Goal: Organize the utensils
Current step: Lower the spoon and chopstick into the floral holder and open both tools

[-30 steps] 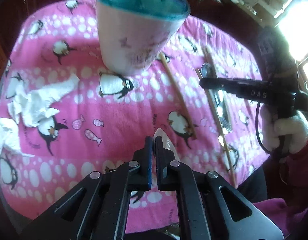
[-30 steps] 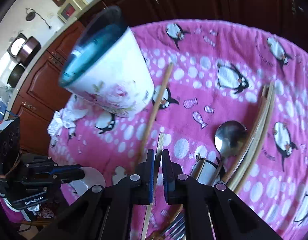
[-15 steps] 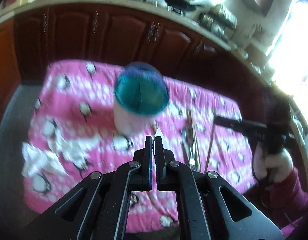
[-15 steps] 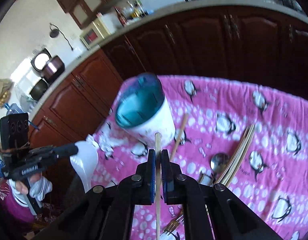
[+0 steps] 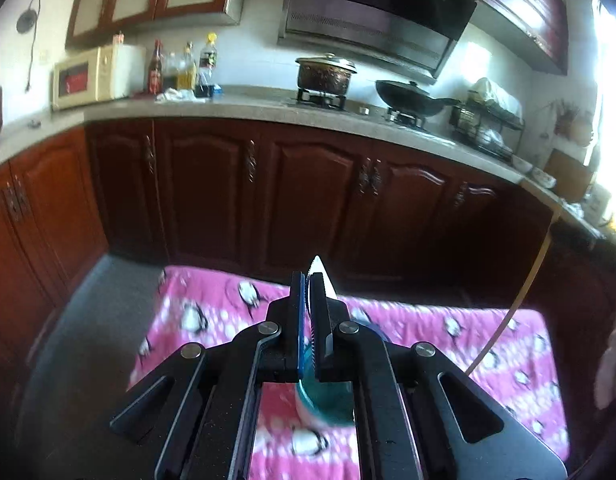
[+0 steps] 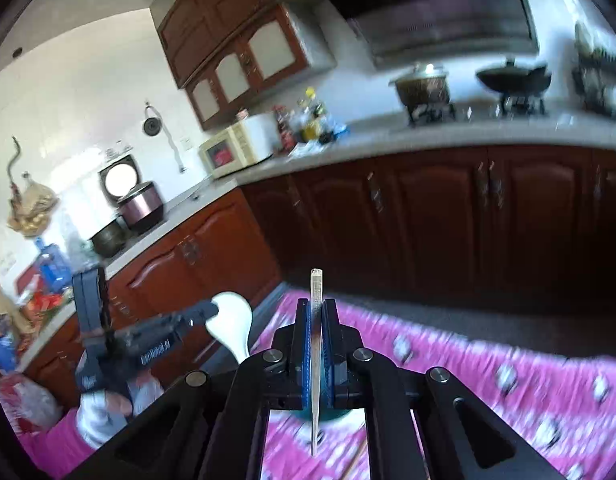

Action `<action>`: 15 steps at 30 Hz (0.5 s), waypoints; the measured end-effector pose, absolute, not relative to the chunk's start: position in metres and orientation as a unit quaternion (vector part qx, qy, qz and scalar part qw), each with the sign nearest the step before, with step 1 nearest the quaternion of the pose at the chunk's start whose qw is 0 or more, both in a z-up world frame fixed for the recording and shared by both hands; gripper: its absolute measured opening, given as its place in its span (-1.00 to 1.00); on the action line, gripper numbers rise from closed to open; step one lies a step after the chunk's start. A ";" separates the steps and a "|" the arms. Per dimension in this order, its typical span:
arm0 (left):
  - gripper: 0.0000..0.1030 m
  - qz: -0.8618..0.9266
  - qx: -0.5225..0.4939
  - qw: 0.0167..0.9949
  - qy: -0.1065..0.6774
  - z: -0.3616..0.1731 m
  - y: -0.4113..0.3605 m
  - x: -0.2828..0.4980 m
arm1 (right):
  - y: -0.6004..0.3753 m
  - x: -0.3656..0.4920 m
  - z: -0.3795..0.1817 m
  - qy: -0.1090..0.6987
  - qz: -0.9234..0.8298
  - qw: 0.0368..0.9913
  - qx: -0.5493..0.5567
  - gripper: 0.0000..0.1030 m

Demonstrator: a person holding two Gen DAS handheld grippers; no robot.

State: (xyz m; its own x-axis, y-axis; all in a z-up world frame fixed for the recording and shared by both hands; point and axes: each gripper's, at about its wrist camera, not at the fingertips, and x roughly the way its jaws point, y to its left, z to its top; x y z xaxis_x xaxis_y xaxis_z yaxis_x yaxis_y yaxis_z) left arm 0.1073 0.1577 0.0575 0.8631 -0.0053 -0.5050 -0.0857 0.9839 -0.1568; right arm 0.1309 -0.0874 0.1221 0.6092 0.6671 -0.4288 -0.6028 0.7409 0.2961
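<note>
1. Left of the cup, in the right wrist view, the left gripper reaches in from a gloved hand, clamped on a white spoon whose bowl hangs in the air above the floor, off the cloth's edge.
2. Above the cup, the right gripper is closed on a pale chopstick, which stands upright between the blue pads, its tip past them and its lower end over the teal rim.
3. Over the cup in the left wrist view, the spoon pokes edge-on past the closed fingers.
4. Right of that cup, the chopstick slants up across the dark cabinets, above the pink penguin cloth.
</note>
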 end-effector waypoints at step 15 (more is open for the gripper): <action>-0.98 0.074 -0.022 0.959 0.271 -0.012 0.137 0.154 | -0.027 0.188 0.053 0.309 0.328 0.892 0.030 -0.91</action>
State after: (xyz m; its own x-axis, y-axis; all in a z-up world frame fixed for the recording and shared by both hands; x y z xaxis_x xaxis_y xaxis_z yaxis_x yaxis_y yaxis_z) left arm 0.1545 0.1374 -0.0121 0.8417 0.1295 -0.5241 -0.1533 0.9882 -0.0020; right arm 0.1878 -0.0266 0.0528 0.5940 0.6029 -0.5326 -0.5664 0.7836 0.2553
